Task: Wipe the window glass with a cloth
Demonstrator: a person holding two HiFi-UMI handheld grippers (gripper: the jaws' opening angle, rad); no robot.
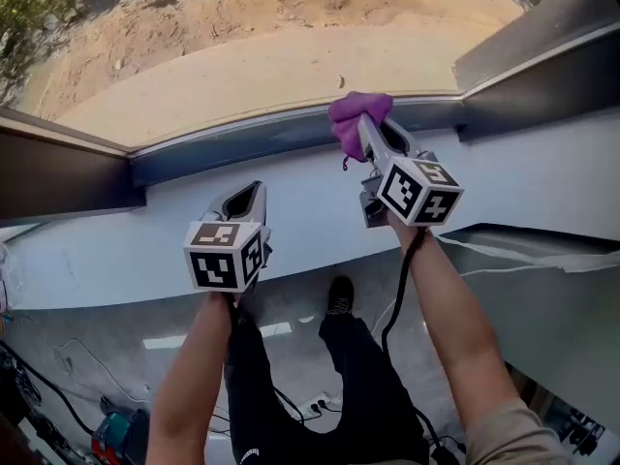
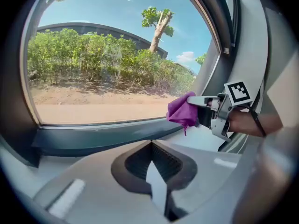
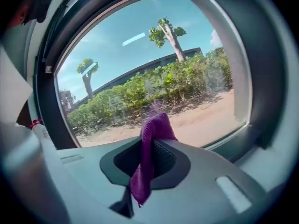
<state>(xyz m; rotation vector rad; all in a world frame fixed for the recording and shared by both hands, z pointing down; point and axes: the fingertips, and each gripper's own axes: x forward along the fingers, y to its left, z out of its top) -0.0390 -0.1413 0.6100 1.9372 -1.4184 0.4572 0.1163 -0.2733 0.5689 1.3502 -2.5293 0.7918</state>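
Observation:
The window glass (image 1: 271, 37) spans the top of the head view, with sandy ground outside. My right gripper (image 1: 366, 136) is shut on a purple cloth (image 1: 358, 114), holding it at the bottom edge of the pane near the right frame. The right gripper view shows the cloth (image 3: 152, 139) bunched between the jaws and hanging down, with the glass (image 3: 154, 69) just ahead. My left gripper (image 1: 254, 190) hovers over the white sill, lower and to the left, shut with nothing in it. From the left gripper (image 2: 152, 143) I see the cloth (image 2: 182, 110) and the right gripper (image 2: 198, 107) at the pane's lower right corner.
A white windowsill (image 1: 320, 216) runs below the dark window frame (image 1: 58, 177), and the frame (image 1: 542, 76) angles up at the right. On the floor below lie cables and a blue tool (image 1: 116, 434). A bottle with a red top (image 3: 39, 129) stands at the left.

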